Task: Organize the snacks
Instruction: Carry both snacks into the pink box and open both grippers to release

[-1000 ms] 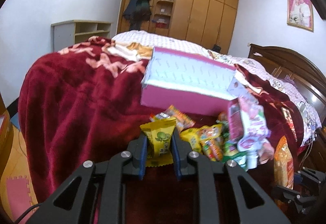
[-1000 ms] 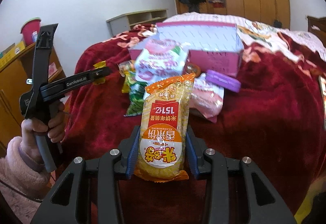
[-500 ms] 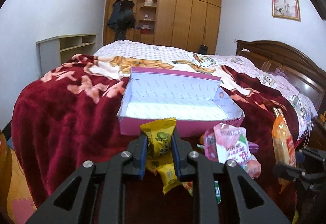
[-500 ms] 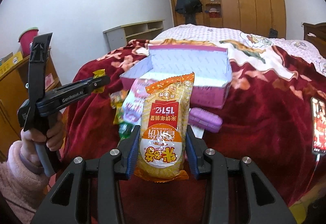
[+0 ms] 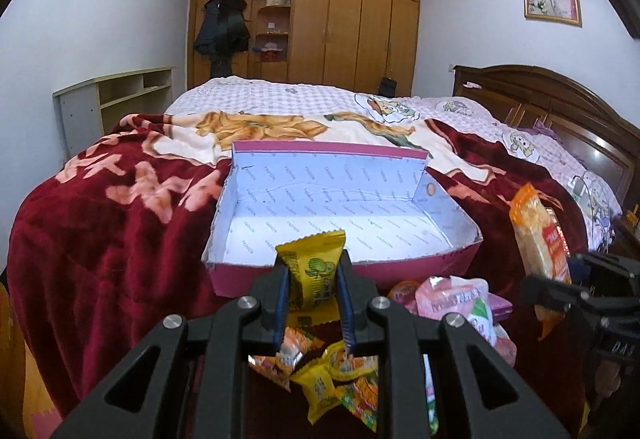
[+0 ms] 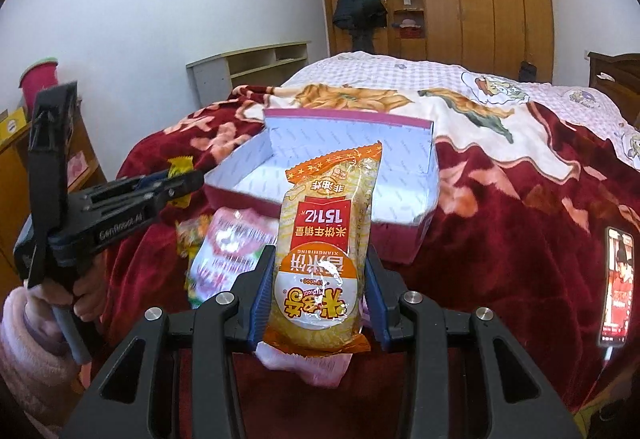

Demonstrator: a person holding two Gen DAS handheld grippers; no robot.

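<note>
My left gripper (image 5: 312, 275) is shut on a small yellow candy packet (image 5: 314, 271), held above the near edge of an open pink box (image 5: 420, 267) with a white inside, which lies on the bed. My right gripper (image 6: 318, 275) is shut on a long orange rice-cracker bag (image 6: 324, 251), held upright in front of the same box (image 6: 400, 235). The cracker bag also shows in the left wrist view (image 5: 540, 243), at the right. The left gripper shows in the right wrist view (image 6: 176, 185), at the left. Loose snacks (image 5: 340, 383) lie below the left gripper.
A pink snack bag (image 5: 460, 303) and a purple case (image 5: 502, 307) lie near the box's front right corner. A dark red blanket (image 5: 100, 239) covers the bed. A lit phone (image 6: 618, 287) lies on the blanket to the right. A wooden headboard (image 5: 560, 103) stands at the far right.
Both grippers have risen and moved toward the box with their packets still held. The box's inside now shows more fully, and the loose snacks have dropped lower in view.
</note>
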